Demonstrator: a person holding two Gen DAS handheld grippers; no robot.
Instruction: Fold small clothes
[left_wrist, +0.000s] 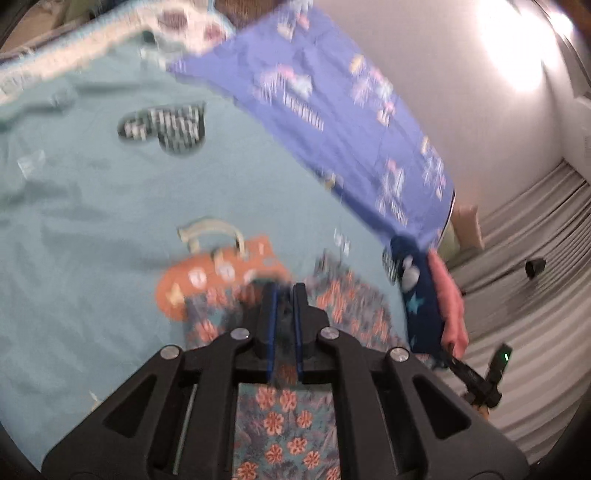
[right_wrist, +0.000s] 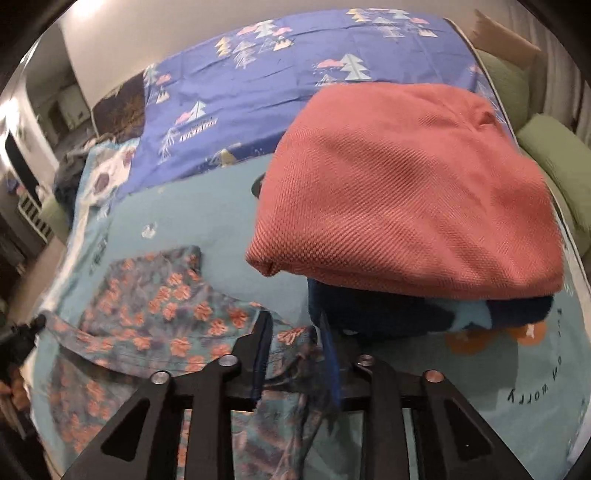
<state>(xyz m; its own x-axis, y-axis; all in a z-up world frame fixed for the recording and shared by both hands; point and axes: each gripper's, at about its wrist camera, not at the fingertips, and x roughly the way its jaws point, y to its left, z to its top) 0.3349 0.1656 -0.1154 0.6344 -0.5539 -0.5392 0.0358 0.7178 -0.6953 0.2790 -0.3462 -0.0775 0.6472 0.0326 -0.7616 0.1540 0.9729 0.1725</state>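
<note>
Left gripper (left_wrist: 283, 295) clenched on floral garment (left_wrist: 284, 417) | right gripper (right_wrist: 295, 325) released | pink folded cloth (right_wrist: 406, 184) sharp only right view

The teal bedsheet (right_wrist: 229, 229) carries upside-down dark lettering, seemingly "worry"; other prints are too blurred.

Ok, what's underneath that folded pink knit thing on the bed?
The pink knit garment rests on a folded dark navy piece with light-blue patches. Whether more lies under the navy piece cannot be seen.
</note>
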